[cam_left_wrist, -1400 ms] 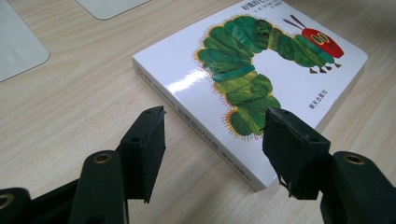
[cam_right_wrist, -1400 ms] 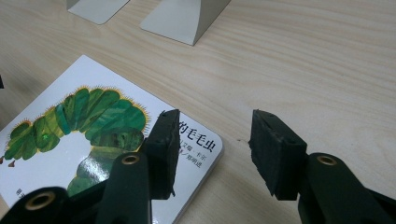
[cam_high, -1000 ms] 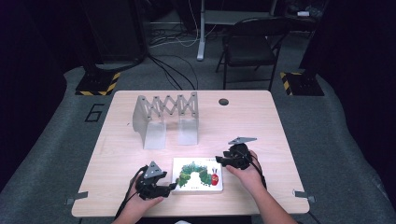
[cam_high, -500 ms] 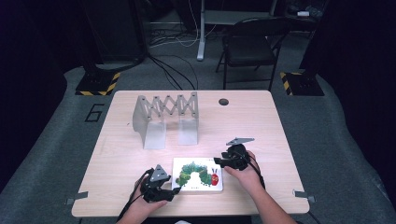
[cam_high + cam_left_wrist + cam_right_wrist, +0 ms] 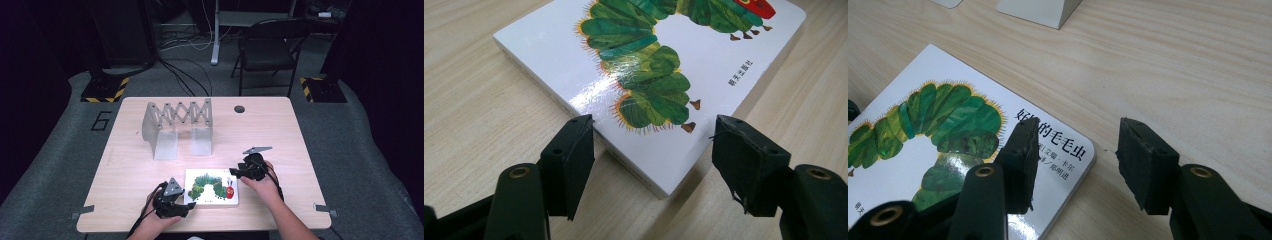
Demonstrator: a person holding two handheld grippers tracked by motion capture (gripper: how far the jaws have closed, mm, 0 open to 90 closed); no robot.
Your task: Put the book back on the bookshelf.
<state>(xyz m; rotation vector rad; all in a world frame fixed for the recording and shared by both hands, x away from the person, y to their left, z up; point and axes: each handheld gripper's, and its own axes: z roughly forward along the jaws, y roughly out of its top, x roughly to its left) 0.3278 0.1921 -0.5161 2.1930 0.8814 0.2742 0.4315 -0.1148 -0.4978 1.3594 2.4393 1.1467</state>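
the picture book [image 5: 212, 187] with the green caterpillar on its white cover lies flat and shut on the tabletop [image 5: 280, 130], close to the near edge and between our two hands. we judge the step in hand to be the approach for a pick-up or a page opening: nothing is gripped yet. our left claw [image 5: 186, 199] sits at the book's near left corner; in the left gripper view that corner points in between the jaws, which have just been opening and stand wide, pads [image 5: 574, 150] clear of the cover. our right claw [image 5: 235, 172] hovers at the far right corner; in the right gripper view one pad [image 5: 1023, 150] is over the printed title and the other [image 5: 1143, 160] over bare wood beside the edge, jaws apart and pressing on nothing. next, we think, one claw has to slide in low so a pad gets under or against the board edge, then close. the glossy cover looks slippery, so the hold should be square to the edge. the folding metal rack [image 5: 177, 127] stands well apart on the far side.
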